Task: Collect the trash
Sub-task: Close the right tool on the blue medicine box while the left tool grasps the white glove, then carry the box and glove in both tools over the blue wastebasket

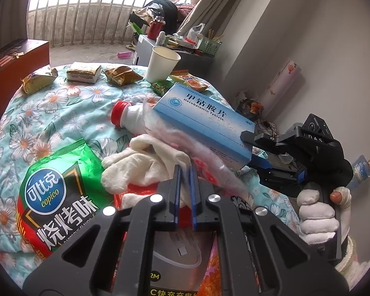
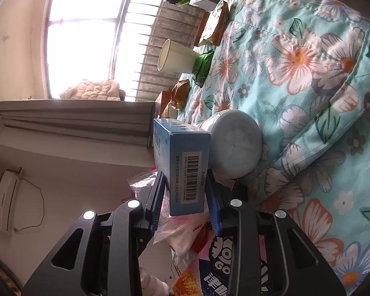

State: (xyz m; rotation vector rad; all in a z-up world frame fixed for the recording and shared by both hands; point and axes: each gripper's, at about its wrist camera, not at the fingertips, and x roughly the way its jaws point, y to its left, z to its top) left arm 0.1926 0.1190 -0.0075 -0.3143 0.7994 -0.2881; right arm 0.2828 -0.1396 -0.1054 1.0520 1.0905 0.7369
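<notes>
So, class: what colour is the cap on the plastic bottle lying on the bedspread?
Red; the bottle cap shows best in the left wrist view.

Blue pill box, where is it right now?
The pill box is clamped in the right tongs, held up off the quilt. In the left view it hangs right of centre, above the bottle, near the paper cup.

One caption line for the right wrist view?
Right gripper holds light-blue cardboard medicine box above floral quilt.

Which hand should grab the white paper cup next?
Left. The right tongs are shut on the blue cardboard medicine box; the left tongs look nearly closed on a clear plastic bag, so it's a weak preference.
</notes>
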